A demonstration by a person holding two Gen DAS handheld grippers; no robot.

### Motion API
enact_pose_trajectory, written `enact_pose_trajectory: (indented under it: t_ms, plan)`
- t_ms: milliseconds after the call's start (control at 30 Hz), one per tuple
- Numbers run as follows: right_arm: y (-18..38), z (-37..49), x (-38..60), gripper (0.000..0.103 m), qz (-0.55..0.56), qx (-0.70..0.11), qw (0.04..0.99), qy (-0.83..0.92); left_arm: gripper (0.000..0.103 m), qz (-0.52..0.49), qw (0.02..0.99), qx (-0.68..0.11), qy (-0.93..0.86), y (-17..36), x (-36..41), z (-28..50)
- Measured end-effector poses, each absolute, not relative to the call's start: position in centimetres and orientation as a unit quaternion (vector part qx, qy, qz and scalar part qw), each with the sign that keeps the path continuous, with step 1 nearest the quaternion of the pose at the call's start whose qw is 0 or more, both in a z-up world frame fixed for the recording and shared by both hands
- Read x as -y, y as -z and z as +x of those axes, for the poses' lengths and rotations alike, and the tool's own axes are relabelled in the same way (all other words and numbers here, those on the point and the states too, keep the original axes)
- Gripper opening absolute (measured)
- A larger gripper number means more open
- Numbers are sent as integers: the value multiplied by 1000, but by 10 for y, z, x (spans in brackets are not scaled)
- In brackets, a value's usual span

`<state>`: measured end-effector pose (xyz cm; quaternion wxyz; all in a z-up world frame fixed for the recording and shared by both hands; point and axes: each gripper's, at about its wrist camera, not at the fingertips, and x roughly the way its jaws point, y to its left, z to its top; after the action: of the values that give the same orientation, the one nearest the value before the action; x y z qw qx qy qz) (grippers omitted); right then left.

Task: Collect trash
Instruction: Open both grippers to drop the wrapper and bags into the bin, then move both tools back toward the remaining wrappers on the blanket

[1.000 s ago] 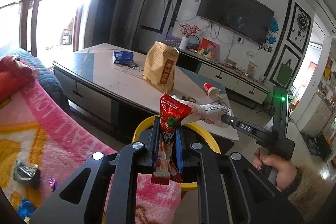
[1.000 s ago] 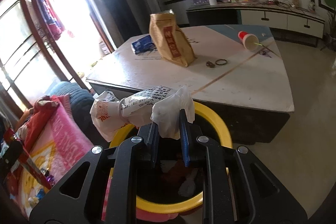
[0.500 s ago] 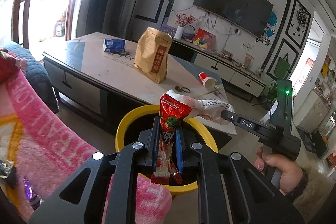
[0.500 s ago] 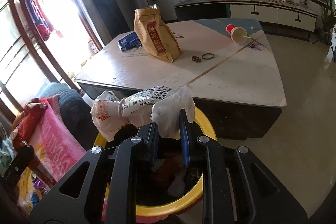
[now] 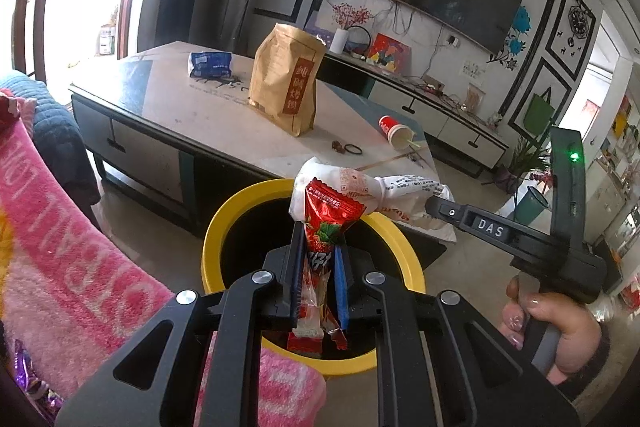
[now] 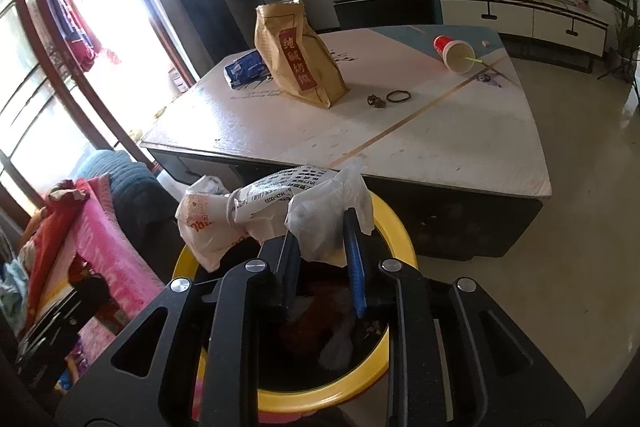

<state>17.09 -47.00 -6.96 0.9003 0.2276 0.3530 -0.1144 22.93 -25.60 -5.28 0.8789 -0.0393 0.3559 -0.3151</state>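
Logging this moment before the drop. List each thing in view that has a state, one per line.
left gripper: shut on red snack wrapper, over bin
right gripper: shut on white plastic bag, over bin
yellow bin: open, trash inside
brown paper bag: upright on table
red paper cup: tipped over

The left hand-held gripper (image 5: 318, 267) is showing matte black linkage arms with silver screws and blue-edged finger pads (image 5: 341, 291). The right hand-held gripper (image 5: 434, 205) is wearing a white "DAS" label and glowing a green light, and bare skin and pale polished nails are showing on the right hand (image 5: 560, 331).
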Motion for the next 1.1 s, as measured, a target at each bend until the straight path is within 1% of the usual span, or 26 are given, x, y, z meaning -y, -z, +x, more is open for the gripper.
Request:
enact_pose_trajectory:
  t_ms: [33,100,167,200,233,300,333,367,433,533,933,967,1033,1100]
  plan:
    - [70,172,470,20,228,-354,900,112,14,-40,878,-358,315,54,257,233]
    - [71,171,471,26,231,-355,899,110,26,-44,875,-368,312,56,259,235]
    - [72,172,469,35,228,-357,899,108,64,-52,875,-371,307,57,256,235]
    - [71,172,468,37,225,-358,900,108,68,-58,876,-371,304,57,254,235]
    - [71,171,467,41,224,-357,900,108,71,-62,876,-370,304,57,250,234]
    - [69,171,465,43,223,-356,901,107,82,-64,879,-369,295,55,246,233]
    - [69,170,465,45,222,-355,902,107,89,-64,880,-367,294,54,243,231]
    - [67,170,464,49,220,-353,903,106,93,-64,881,-365,294,52,241,230]
    - [62,168,460,52,216,-346,907,103,96,-60,887,-355,289,46,236,225]
    - [57,167,455,54,209,-339,912,98,96,-60,893,-345,282,40,227,218]
    - [40,166,417,56,181,-328,925,56,96,-70,914,-317,243,20,185,199]
    - [38,165,413,58,179,-327,927,52,96,-73,915,-316,240,18,181,197]
    - [35,165,408,66,175,-323,929,46,96,-79,916,-315,237,16,175,196]
    - [31,163,401,66,169,-318,932,39,96,-82,918,-311,232,13,168,193]
